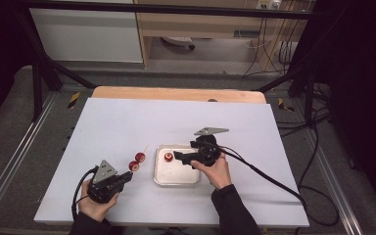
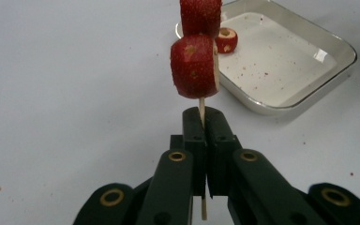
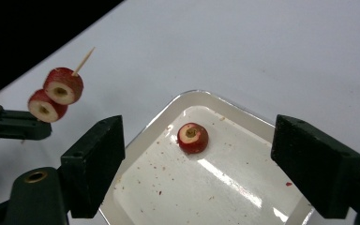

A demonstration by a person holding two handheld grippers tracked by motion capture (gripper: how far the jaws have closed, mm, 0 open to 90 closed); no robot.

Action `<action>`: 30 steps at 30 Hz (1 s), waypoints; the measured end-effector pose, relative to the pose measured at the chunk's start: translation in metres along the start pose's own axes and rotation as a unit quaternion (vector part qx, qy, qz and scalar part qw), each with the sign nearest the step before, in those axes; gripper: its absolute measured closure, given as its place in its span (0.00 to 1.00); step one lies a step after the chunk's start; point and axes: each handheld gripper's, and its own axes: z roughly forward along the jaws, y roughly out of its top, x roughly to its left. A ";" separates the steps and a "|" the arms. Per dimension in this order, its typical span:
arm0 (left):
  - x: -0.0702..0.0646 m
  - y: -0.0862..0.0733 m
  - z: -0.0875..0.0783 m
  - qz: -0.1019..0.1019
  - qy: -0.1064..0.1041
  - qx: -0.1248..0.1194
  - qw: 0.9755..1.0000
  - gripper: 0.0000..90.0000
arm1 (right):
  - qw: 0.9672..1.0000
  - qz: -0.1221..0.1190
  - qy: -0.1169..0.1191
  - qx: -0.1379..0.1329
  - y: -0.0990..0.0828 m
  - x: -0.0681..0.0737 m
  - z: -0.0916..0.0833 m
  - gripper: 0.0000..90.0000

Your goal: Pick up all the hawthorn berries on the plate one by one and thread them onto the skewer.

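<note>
White-covered surface (image 1: 127, 122) at centre, grey floor (image 1: 10, 147) around it, wooden cabinet (image 1: 200, 24) at top, black cables (image 1: 318, 147) right.

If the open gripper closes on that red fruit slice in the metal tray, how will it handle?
The round red fruit slice looks soft and moist, so it would probably squash or slip under hard pads. Red flecks on the shiny metal tray suggest it sheds bits. Lying alone on the smooth tray floor, it may slide when nudged.

Black grippers (image 1: 127, 177) with brass-ringed pivots, grey three-cornered plates, black cables, dark sleeves (image 1: 232, 208).
</note>
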 end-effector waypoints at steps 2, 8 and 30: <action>0.000 -0.001 0.001 0.007 0.000 0.004 1.000 0.98 | 0.999 -0.022 -0.010 0.033 0.008 0.003 0.008 0.24; 0.003 -0.003 0.005 0.012 -0.007 0.018 1.000 0.98 | 0.989 -0.061 -0.028 0.133 0.024 0.009 0.035 0.27; 0.006 -0.004 0.007 0.009 -0.013 0.020 1.000 0.98 | 0.958 -0.093 -0.001 0.271 0.040 0.006 0.096 0.59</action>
